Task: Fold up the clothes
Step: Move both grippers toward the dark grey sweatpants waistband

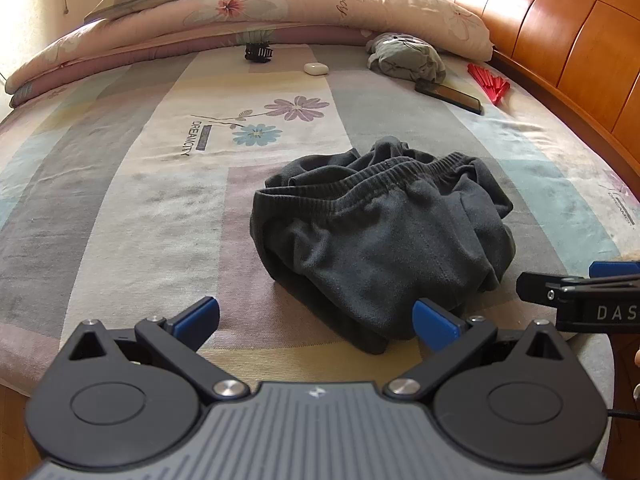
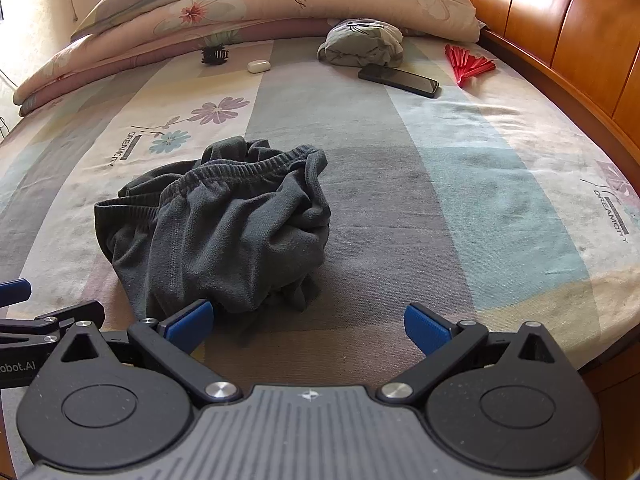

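Both tongs tilt down toward the bed, jaws wide apart and empty. The left tongs sit at 6 o'clock of the crumpled dark shorts; the right tongs sit at the heap's 5 o'clock. The shorts' legs are buried in folds. The hands holding the tongs are out of view.

Each gripper, the left gripper and the right gripper, had black linkage arms, blue finger pads, silver screws and a ribbed grey body.
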